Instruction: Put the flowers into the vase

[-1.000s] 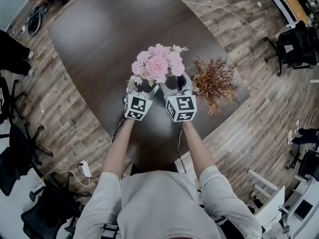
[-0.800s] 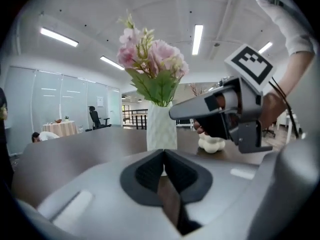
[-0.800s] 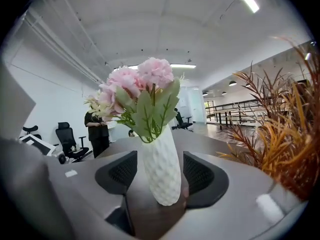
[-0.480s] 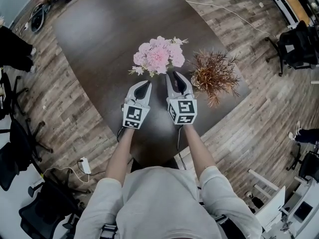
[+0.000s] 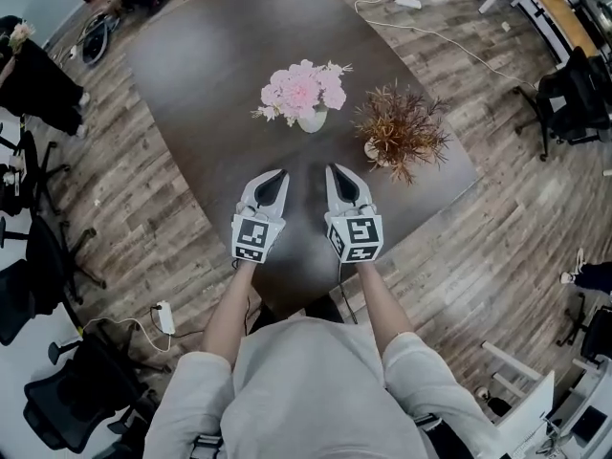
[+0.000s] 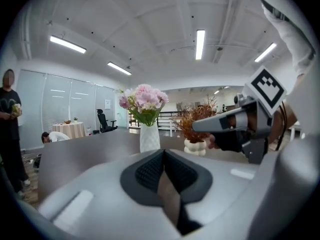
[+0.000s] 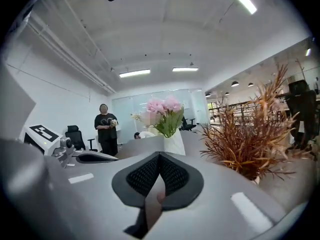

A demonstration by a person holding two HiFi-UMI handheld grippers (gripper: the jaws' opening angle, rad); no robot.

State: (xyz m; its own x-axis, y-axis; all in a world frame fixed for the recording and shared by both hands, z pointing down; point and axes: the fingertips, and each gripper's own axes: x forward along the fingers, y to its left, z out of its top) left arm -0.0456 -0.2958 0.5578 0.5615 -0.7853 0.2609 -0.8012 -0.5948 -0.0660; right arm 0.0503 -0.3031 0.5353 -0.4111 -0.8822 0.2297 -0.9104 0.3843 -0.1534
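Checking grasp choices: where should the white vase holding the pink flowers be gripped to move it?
Probably the vase by its body below the flowers, coming level from the near side: it stands upright, flowers overhang its top, and the dried plant flanks its right.

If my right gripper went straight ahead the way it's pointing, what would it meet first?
Most likely the white vase of pink flowers, almost dead ahead of the right gripper; the dried plant sits off to its right. Depth is uncertain.
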